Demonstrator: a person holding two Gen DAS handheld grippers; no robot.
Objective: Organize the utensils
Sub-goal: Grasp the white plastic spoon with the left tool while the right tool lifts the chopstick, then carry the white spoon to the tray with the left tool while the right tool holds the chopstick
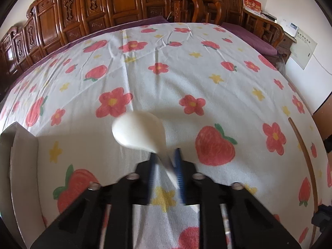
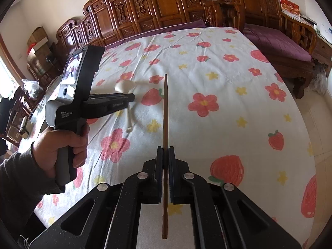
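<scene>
Two handheld grippers over a table draped in a white cloth (image 2: 228, 78) printed with red flowers, strawberries and yellow stars. Two utensils in play: one white spoon, one brown chopstick.

Left gripper (image 1: 166, 161), seen from its own camera, clenched on the white spoon (image 1: 139, 132) at the handle, just behind the bowl. Blue-padded fingers (image 1: 178, 166) pressed against the thin handle, which runs back between them, blurred. Spoon bowl broad, smooth, creamy white, tilted up above the cloth and casting a soft shadow beside it. In the right wrist view, same spoon (image 2: 124, 86) visible past the tip of the left gripper (image 2: 129, 98), handle end dropping down toward the cloth at the near side. One hand (image 2: 62, 145) in a dark grey sleeve wrapped around the gripper's grip.

Right gripper (image 2: 165, 161) clamped tight on the single brown chopstick (image 2: 165, 108). Chopstick long, slender, dark wood, held edge-on and pointing straight ahead over the cloth, its back end trailing under the gripper body. Same chopstick (image 1: 305, 155) in the left wrist view as a curved brown line at the right edge.

Carved wooden screen (image 2: 166, 6) along the far side, purple-cushioned wooden bench (image 2: 278, 43) at right, one pale box edge (image 1: 18, 166) at the left of the left wrist view.
</scene>
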